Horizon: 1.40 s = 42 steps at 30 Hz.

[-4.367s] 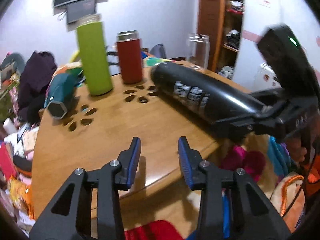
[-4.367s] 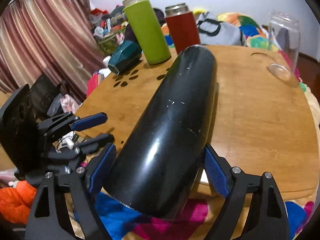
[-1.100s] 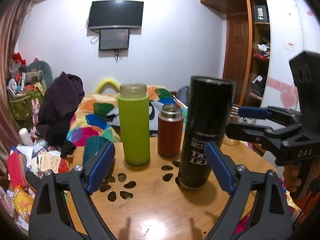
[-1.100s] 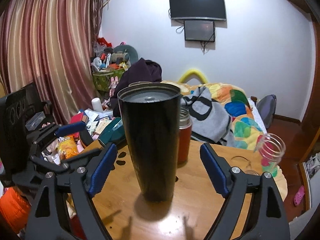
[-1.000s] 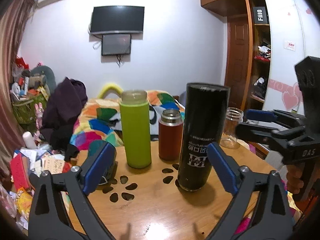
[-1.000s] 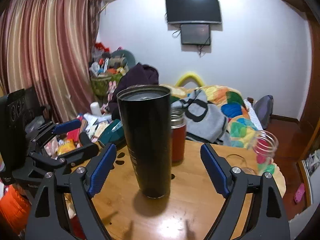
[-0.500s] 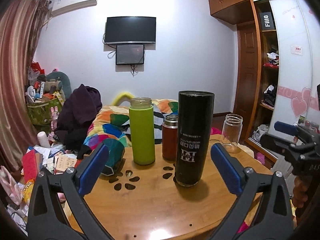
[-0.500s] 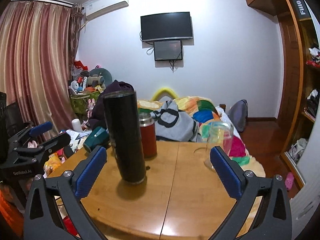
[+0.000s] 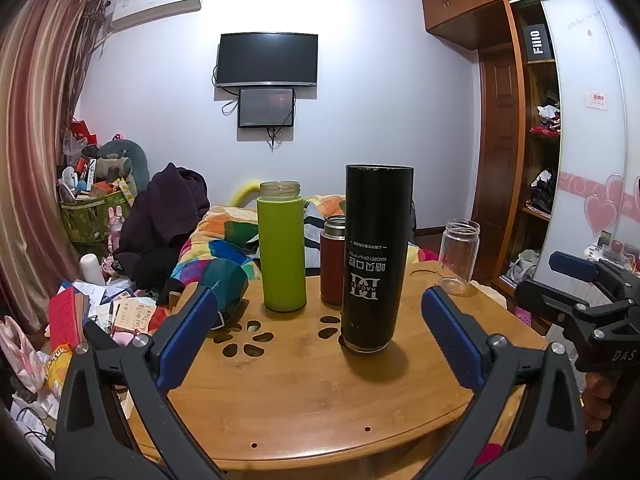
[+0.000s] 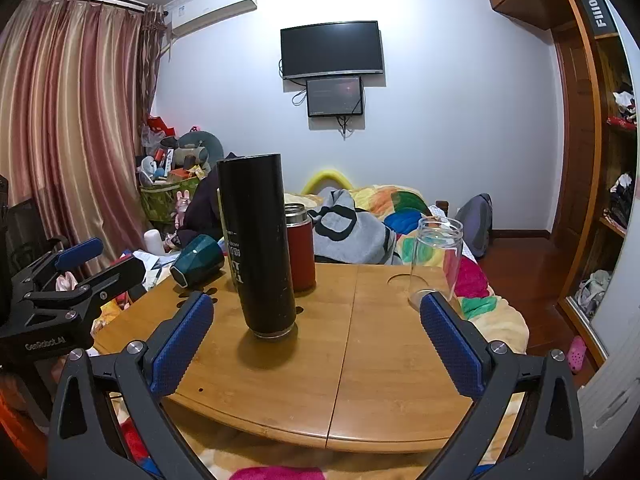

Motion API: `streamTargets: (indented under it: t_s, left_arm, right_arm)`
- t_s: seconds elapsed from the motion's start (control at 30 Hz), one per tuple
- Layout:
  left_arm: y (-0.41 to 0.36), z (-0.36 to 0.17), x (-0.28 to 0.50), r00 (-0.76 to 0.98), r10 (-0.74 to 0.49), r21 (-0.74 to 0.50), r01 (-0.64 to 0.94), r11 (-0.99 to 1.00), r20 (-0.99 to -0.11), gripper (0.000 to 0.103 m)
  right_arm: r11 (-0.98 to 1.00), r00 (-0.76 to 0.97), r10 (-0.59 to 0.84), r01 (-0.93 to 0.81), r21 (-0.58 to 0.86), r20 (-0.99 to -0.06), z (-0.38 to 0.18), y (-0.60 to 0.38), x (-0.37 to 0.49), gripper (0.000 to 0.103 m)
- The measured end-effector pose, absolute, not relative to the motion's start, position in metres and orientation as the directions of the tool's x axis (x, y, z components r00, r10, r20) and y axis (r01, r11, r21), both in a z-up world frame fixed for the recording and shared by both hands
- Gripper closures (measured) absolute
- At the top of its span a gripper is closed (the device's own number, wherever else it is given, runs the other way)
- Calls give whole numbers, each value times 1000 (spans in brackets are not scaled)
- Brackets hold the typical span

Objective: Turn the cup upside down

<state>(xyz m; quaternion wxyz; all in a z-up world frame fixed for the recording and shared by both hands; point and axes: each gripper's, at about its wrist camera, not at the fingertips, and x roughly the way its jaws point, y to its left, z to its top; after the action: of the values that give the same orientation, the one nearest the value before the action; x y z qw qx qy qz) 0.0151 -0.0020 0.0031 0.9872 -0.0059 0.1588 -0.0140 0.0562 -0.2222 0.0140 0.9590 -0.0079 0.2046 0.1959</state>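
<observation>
A tall black cup (image 9: 375, 260) stands on the round wooden table (image 9: 304, 392) with its printed lettering upside down; it also shows in the right wrist view (image 10: 259, 248). My left gripper (image 9: 320, 332) is open and empty, back from the cup near the table's front edge. My right gripper (image 10: 316, 340) is open and empty too, with the cup ahead and left of its middle. Each gripper shows from the side in the other's view, the right gripper (image 9: 580, 276) and the left gripper (image 10: 76, 260).
A green bottle (image 9: 281, 246), a red flask (image 9: 333, 260), a clear glass jar (image 9: 458, 256) and a dark teal cup lying on its side (image 10: 197, 261) share the table. A bed with colourful bedding lies behind, floor clutter on the left, a wardrobe on the right.
The black cup went from lying in my shut right gripper to standing upside down on the table. Both grippers have opened wide and drawn back from it.
</observation>
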Motion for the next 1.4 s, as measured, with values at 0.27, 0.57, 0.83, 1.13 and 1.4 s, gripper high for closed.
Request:
streamTargets:
  t_s: [0.27, 0.57, 0.83, 1.13, 1.4]
  left_arm:
    - [-2, 3, 14, 950, -34, -26, 27, 999, -312, 0]
    - [-3, 5, 12, 952, -43, -26, 37, 999, -304, 0]
    - [-5, 5, 11, 953, -50, -20, 46, 999, -299, 0]
    - [-7, 6, 5, 961, -63, -26, 58, 998, -270, 0]
    - [-9, 6, 6, 957, -66, -27, 61, 998, -283, 0]
  right_arm:
    - [924, 842, 369, -376, 62, -394, 15, -221, 57, 0]
    - [924, 842, 369, -377, 61, -394, 15, -221, 58, 0]
    - [924, 843, 371, -377, 65, -389, 16, -221, 58, 0]
    - [924, 846, 372, -377, 66, -381, 17, -221, 57, 0]
    - [923, 845, 374, -378, 67, -382, 17, -220, 57, 0]
